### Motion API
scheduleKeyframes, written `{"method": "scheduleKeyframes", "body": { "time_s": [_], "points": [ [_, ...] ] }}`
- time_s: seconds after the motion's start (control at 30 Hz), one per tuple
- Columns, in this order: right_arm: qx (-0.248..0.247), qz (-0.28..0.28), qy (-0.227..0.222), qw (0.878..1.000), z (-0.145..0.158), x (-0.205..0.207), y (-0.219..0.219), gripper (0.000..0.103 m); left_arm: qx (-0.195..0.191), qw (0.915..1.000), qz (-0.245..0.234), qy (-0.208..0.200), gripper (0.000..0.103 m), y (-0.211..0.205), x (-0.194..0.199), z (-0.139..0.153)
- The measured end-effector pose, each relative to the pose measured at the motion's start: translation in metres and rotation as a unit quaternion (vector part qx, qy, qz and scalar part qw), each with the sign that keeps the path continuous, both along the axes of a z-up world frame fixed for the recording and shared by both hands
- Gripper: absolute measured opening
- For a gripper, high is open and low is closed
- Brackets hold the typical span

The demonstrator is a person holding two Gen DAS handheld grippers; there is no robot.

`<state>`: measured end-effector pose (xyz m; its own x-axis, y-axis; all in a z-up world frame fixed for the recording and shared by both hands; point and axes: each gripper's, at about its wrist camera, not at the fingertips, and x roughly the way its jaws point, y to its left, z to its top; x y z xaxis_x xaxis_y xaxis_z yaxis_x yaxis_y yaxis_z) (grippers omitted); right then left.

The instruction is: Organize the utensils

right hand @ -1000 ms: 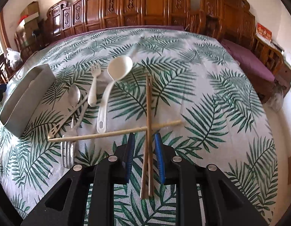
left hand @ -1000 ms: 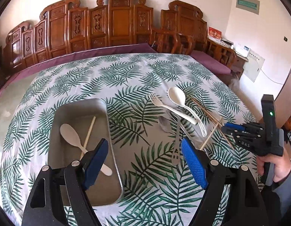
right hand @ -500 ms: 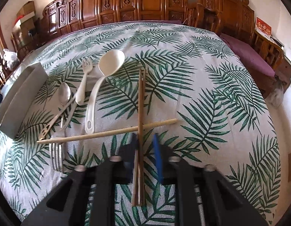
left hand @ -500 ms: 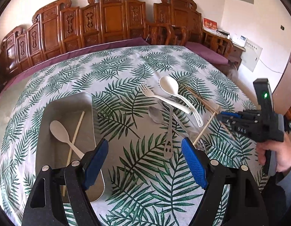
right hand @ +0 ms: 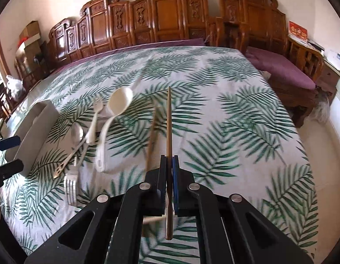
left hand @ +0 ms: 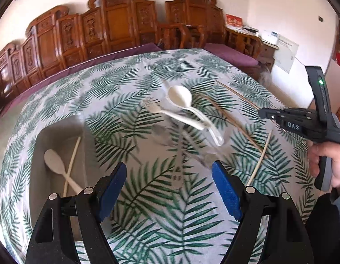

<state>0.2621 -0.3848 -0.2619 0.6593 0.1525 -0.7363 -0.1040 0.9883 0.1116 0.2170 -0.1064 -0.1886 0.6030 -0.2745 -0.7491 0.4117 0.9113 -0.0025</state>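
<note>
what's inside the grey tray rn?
In the grey tray: a pale spoon crossed with one light chopstick. The left gripper covers the tray's near end, so anything there is hidden.

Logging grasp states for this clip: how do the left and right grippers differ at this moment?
The left gripper has its jaws wide apart and holds nothing; the right gripper is closed on a dark brown chopstick. The left gripper hangs near the gray tray; the right one is lifted above the leaf-print tablecloth. Both have blue pads on black fingers.
</note>
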Motion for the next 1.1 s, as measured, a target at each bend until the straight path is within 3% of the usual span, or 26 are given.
{"method": "scheduleKeyframes", "body": {
  "time_s": [0.1, 0.3, 0.4, 0.6, 0.87, 1.03, 1.1],
  "points": [
    [0.012, -0.016, -0.001, 1.0, 0.001, -0.002, -0.016, 0.006, 0.006, 0.9997, -0.024, 0.001, 0.076, -0.022, -0.006, 0.0],
    [0.01, -0.036, -0.002, 0.999, 0.002, -0.009, -0.029, 0.006, -0.021, 0.9957, -0.088, 0.021, 0.076, -0.073, -0.036, -0.015],
    [0.003, -0.04, -0.009, 0.999, 0.014, -0.016, -0.033, 0.006, -0.009, 0.992, -0.122, 0.029, 0.076, -0.096, -0.052, -0.027],
    [-0.009, -0.044, -0.013, 0.999, 0.029, -0.033, -0.037, 0.006, 0.009, 0.9902, -0.132, 0.046, 0.066, -0.116, -0.056, -0.039],
    [-0.011, -0.047, -0.022, 0.999, 0.053, -0.056, -0.039, 0.006, 0.016, 0.9861, -0.143, 0.083, 0.042, -0.132, -0.047, -0.059],
    [-0.026, -0.041, -0.024, 0.999, 0.068, -0.066, -0.038, 0.006, 0.027, 0.9861, -0.143, 0.081, 0.037, -0.139, -0.046, -0.066],
    [-0.033, -0.038, -0.025, 0.998, 0.073, -0.069, -0.038, 0.006, 0.028, 0.9864, -0.141, 0.079, 0.019, -0.14, -0.046, -0.066]
  ]
}}
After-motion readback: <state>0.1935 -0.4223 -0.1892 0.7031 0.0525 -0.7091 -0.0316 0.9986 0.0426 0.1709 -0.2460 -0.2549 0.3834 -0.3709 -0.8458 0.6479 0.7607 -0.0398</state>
